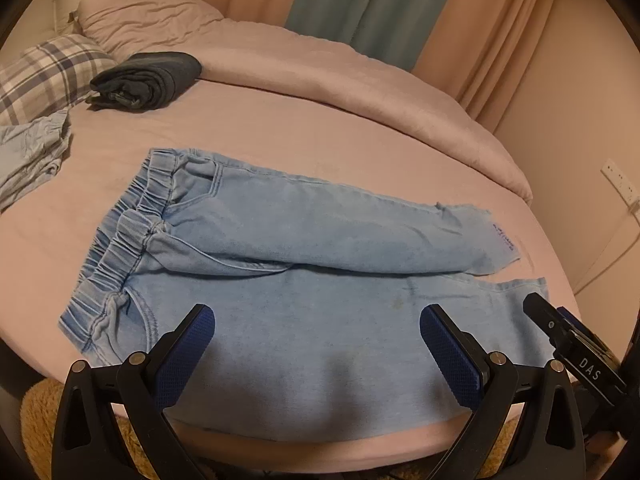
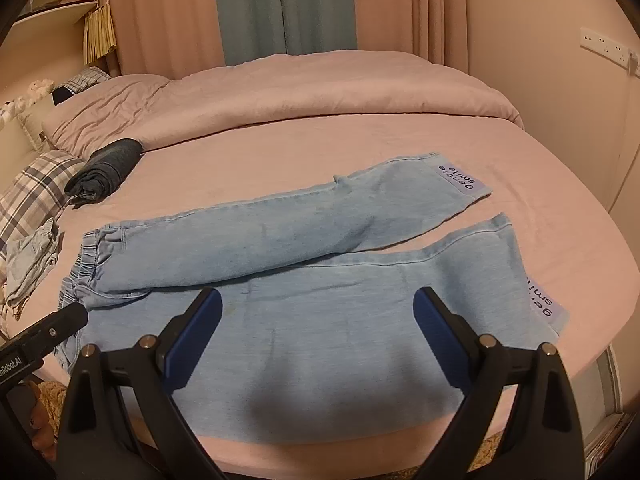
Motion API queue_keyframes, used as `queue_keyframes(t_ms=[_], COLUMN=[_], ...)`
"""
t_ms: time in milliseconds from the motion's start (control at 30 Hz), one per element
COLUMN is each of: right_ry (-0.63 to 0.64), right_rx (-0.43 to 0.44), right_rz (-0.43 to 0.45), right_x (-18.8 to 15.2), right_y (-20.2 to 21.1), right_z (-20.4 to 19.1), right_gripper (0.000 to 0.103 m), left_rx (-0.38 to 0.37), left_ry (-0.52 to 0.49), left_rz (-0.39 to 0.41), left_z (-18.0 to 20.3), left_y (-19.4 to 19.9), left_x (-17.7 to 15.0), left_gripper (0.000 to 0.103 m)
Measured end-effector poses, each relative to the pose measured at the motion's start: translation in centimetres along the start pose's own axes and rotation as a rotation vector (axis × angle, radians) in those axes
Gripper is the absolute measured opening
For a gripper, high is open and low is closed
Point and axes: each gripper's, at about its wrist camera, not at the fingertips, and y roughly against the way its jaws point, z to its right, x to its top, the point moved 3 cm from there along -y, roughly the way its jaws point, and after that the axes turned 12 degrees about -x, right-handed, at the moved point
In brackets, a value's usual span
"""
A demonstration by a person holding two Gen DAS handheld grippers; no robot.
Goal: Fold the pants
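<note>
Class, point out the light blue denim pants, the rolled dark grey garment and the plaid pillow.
Light blue denim pants (image 1: 320,320), left wrist view, near leg.
Rolled dark grey garment (image 1: 152,76), left wrist view, its middle.
Plaid pillow (image 2: 36,188), right wrist view, top face.

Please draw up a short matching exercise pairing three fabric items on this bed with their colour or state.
Things:
1. jeans
2. dark garment
3. pillow

Descriptions:
A. plaid
B. rolled into a bundle
C. light blue, spread flat with legs apart

Pairs: 1-C, 2-B, 3-A
</note>
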Motion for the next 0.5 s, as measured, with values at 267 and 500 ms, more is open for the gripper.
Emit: queue_keyframes(t_ms=[267, 500], right_ry=[-0.003, -0.003], right_rx=[-0.005, -0.013], right_rz=[-0.011, -0.024], right_x=[-0.1, -0.2], right_y=[-0.4, -1.1], right_z=[0.2, 0.3], right_gripper=[0.096, 0.096], left_rx=[0.009, 0.015], left_ry=[-0.003, 0.010], left_rz=[-0.013, -0.040], left_z=[-0.2, -0.4], left_y=[-0.4, -1.1], left_x=[-0.1, -0.3], left_gripper=[0.102, 0.102])
